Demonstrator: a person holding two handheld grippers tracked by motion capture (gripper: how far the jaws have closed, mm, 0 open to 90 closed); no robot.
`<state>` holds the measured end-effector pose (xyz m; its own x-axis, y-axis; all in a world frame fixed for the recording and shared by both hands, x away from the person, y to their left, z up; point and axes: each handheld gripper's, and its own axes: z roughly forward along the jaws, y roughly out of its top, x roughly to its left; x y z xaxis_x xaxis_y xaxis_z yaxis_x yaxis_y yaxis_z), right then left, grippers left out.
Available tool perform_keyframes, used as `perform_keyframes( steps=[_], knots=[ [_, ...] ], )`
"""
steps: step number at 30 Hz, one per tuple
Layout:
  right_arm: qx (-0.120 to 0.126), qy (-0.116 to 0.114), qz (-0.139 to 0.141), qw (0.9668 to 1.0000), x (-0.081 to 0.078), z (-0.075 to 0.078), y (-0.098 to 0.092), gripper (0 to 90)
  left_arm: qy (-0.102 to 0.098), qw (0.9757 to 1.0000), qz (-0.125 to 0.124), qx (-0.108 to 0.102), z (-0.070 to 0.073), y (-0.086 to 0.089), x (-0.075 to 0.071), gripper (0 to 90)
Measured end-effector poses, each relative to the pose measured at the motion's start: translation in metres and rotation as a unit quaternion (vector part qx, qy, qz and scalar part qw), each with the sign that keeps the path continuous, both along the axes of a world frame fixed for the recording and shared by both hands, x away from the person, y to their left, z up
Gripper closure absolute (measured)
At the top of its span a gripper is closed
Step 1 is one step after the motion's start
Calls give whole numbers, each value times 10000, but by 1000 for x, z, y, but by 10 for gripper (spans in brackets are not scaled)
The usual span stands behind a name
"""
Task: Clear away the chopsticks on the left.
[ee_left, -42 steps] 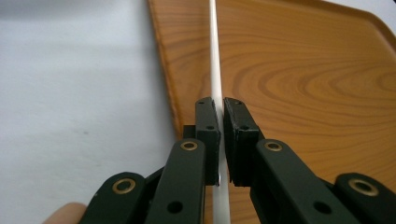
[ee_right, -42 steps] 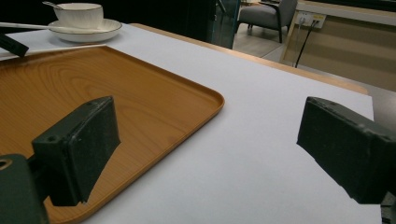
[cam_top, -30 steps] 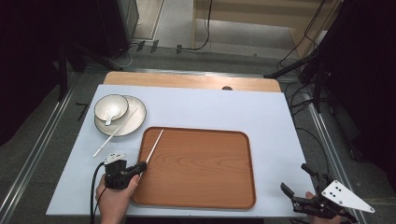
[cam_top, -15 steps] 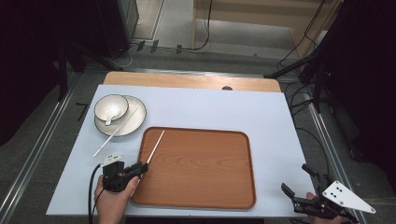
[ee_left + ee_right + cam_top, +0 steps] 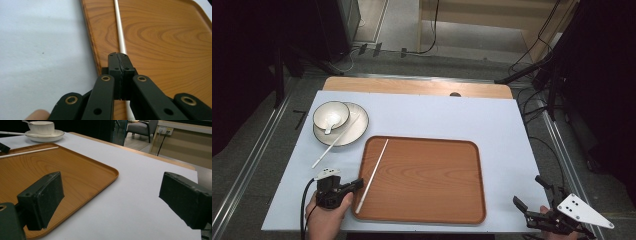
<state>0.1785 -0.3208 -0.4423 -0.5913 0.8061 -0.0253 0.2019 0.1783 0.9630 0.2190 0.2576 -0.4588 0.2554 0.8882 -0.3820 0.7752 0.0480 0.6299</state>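
Note:
A white chopstick [image 5: 374,172] lies slantwise on the left part of the brown wooden tray [image 5: 432,175]. My left gripper [image 5: 359,184] is at the tray's left edge, tips over the chopstick's near half. In the left gripper view its jaws [image 5: 120,56] have just been closing and now stand shut, pads together. No white shows between them; the chopstick [image 5: 119,30] runs on underneath. My right gripper [image 5: 528,190] rests open at the table's front right corner, with only bare table between its fingers [image 5: 112,197].
At the back left, a white bowl [image 5: 331,114] with a spoon [image 5: 329,124] in it stands on a plate [image 5: 357,127]. A second chopstick [image 5: 334,145] leans off the plate onto the pale blue table [image 5: 492,130]. Cables trail on the floor around.
My left gripper has edged slightly right, toward the tray's edge. The chopstick on the tray lies where it did. My right gripper has stayed still.

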Motion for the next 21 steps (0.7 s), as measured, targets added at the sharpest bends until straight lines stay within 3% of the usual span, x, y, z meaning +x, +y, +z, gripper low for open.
perform_keyframes(
  steps=[4, 8, 16, 21],
  knots=[
    [-10, -16, -7, 10000, 0, 0, -1, 58, -73, 10000, 36, 44, 2, -2, -1, 899],
    [6, -12, -24, 10000, 0, 0, -2, 58, -210, 9996, -177, -48, 4, -11, -1, 898],
    [-25, -1, 6, 10000, 1, -1, 0, 58, -365, 9975, -611, -57, 4, -47, 8, 900],
    [-23, 4, 1, 10000, 1, -1, 0, 58, -374, 9962, -778, 112, 2, -65, 14, 899]
  ],
)
